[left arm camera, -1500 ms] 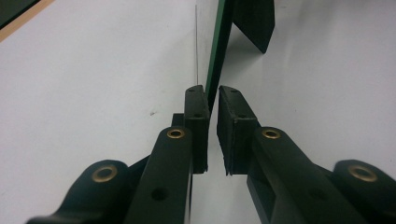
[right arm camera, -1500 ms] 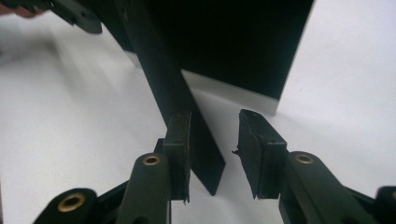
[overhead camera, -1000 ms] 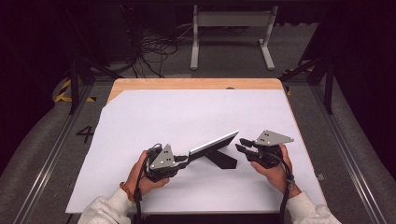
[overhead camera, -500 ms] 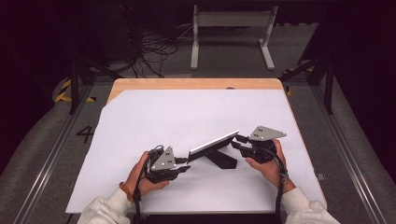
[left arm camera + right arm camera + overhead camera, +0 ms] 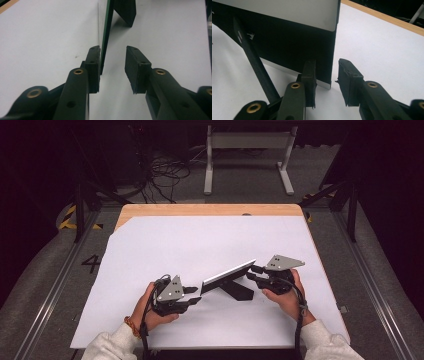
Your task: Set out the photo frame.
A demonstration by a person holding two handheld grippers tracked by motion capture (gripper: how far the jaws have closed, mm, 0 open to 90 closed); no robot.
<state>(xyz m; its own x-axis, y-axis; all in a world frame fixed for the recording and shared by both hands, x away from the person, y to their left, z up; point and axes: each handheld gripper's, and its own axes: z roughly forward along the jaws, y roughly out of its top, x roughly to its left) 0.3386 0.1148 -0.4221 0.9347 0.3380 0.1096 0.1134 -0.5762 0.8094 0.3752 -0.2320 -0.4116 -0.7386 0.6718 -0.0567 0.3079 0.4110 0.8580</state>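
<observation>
High view, read from left to right. The left gripper (image 5: 192, 294) rests low near the front edge of the white table (image 5: 150, 250), held in the person's left hand (image 5: 150, 307), its jaws pointing right toward the near end of the panel (image 5: 227, 274). The panel is a thin flat plate standing on edge, propped from behind by a black stand (image 5: 239, 290). Its long axis runs diagonally, from front-left up to back-right, across the front middle of the table. The right gripper (image 5: 252, 273), in the right hand (image 5: 282, 295), meets the panel's far, right end with its jaws pointing left.

In the left gripper view the panel's edge (image 5: 105, 32) runs straight away from the camera. The jaws have just been opening: one pad (image 5: 93, 65) lies against the plate, the other stands clear, so no grip is made. In the right gripper view the jaws are likewise parted, with the panel's corner (image 5: 329, 57) sitting in the gap between them and not visibly clamped.

Each gripper stands at one end of the panel. Any coming move would probably turn on both jaws staying lined up with its thin edge.
</observation>
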